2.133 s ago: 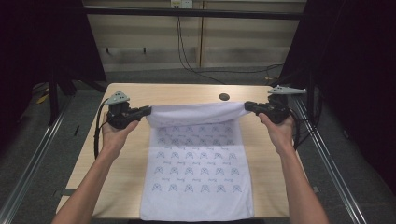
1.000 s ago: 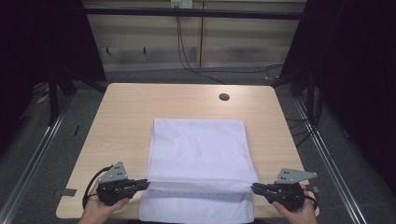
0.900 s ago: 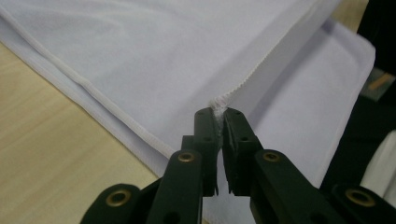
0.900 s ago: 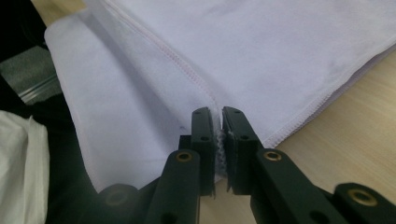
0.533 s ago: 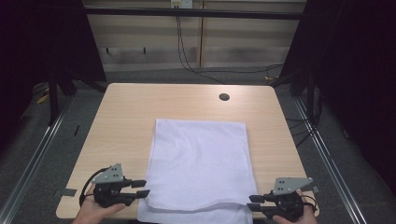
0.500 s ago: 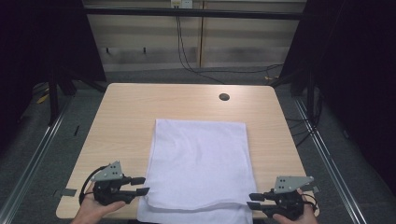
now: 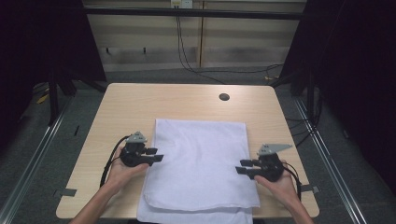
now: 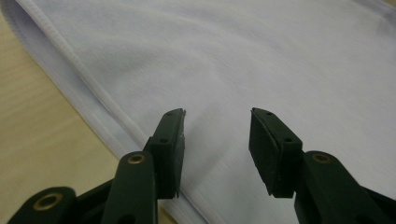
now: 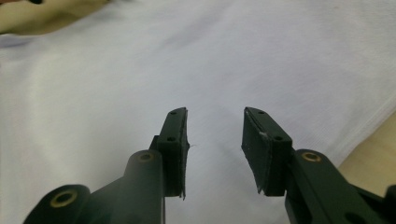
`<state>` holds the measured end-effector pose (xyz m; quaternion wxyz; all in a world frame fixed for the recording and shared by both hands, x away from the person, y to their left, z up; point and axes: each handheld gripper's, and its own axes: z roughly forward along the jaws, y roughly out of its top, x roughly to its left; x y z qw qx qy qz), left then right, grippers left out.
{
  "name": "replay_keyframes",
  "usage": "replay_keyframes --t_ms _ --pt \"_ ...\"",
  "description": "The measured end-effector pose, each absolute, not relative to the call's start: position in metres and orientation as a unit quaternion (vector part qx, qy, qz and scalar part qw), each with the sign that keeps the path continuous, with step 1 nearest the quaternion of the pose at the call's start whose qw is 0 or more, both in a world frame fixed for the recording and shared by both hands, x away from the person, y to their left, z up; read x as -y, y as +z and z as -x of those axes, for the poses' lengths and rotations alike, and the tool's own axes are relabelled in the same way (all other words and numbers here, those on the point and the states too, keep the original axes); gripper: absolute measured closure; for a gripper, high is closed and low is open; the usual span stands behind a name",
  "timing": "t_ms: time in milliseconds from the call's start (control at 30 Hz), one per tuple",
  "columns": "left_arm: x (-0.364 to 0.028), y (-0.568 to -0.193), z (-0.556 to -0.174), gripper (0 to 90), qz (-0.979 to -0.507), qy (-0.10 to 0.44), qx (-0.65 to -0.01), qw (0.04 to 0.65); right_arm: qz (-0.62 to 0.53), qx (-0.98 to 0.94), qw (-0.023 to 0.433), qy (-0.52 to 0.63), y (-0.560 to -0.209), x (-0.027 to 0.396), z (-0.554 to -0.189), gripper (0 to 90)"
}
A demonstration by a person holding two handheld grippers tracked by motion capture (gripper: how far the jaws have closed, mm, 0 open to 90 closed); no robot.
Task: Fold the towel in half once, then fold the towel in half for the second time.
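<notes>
High view: white cloth (image 7: 201, 163) lies flat on the tabletop (image 7: 140, 102), folded once, its top layer stopping short of the near edge so a strip of the lower layer shows by me.
Step in hand: 1st fold is laid down and let go; I'm lining up both hands at the cloth's 2 long sides, about halfway along.
Left gripper (image 7: 156, 155): at the cloth's left edge, jaws apart and just been opening, nothing between them.
Left gripper view: I look along my jaws over the cloth's (image 8: 261, 60) hemmed edge, bare wood (image 8: 32, 140) to one side; pads are clear of the fabric.
Right gripper (image 7: 242, 166): at the right edge, jaws pointing in toward the left one, also just been opening and gripping nothing.
Right gripper view: white fabric (image 9: 140, 70) under and ahead of my jaws, a sliver of wood (image 9: 373, 140) at the lower corner.
Elsewhere: a small dark hole (image 7: 224, 97) in the tabletop beyond the cloth, well apart from it.
Next move, my guess: a 2nd fold. It calls for dropping each pair of jaws onto its side edge, catching both layers together, closing at the same moment and keeping the 2 hands level so the fold stays square.
Watch for: pinching 1 layer alone, which would peel the fold open.
</notes>
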<state>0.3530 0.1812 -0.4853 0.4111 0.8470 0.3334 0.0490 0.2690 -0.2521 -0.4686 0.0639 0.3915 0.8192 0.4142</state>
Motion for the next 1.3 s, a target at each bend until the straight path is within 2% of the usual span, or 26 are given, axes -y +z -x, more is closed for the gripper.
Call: replay_keyframes --t_ms 100,167,233,567,600,667,700,800,867,933,1067,1133,1300 --pt "-0.174 -0.494 -0.363 56.0 -0.855 0.070 -0.337 0.388 -0.410 -0.818 0.068 0.398 -0.480 0.245 -0.301 63.2" --pt "-0.176 -0.501 -0.365 56.4 -0.854 0.066 -0.337 0.390 -0.420 -0.819 0.073 0.383 -0.486 0.240 -0.313 63.4" --pt "-0.180 -0.499 -0.363 56.7 -0.856 0.065 -0.336 0.388 -0.424 -0.822 0.059 0.377 -0.493 0.235 -0.319 63.6" --pt "-0.194 -0.497 -0.324 57.9 -0.863 0.044 -0.326 0.382 -0.400 -0.844 0.059 0.351 -0.494 0.225 -0.292 62.1" --pt "-0.196 -0.495 -0.321 57.8 -0.865 0.027 -0.326 0.381 -0.403 -0.845 0.051 0.348 -0.493 0.225 -0.289 61.7" --pt "-0.201 -0.489 -0.319 55.5 -0.853 -0.008 -0.340 0.396 -0.398 -0.849 0.031 0.348 -0.491 0.225 -0.284 57.2" --pt "-0.201 -0.485 -0.320 54.8 -0.859 0.011 -0.326 0.395 -0.395 -0.850 0.033 0.348 -0.490 0.225 -0.282 55.7" --pt "-0.203 -0.479 -0.330 52.0 -0.845 0.022 -0.339 0.413 -0.393 -0.845 0.047 0.359 -0.486 0.228 -0.286 53.3" --pt "-0.207 -0.473 -0.350 51.4 -0.825 0.045 -0.359 0.434 -0.415 -0.823 0.072 0.382 -0.476 0.241 -0.308 51.4" --pt "-0.208 -0.471 -0.364 48.1 -0.830 0.064 -0.357 0.425 -0.434 -0.806 0.090 0.392 -0.470 0.252 -0.325 50.3" --pt "-0.211 -0.472 -0.390 42.9 -0.812 0.039 -0.391 0.431 -0.459 -0.795 0.103 0.383 -0.467 0.265 -0.359 48.2" --pt "-0.212 -0.473 -0.396 40.6 -0.810 0.057 -0.398 0.428 -0.475 -0.787 0.097 0.380 -0.469 0.272 -0.373 47.1" --pt "-0.211 -0.486 -0.410 38.6 -0.800 0.064 -0.415 0.428 -0.501 -0.765 0.086 0.396 -0.477 0.285 -0.396 48.2"
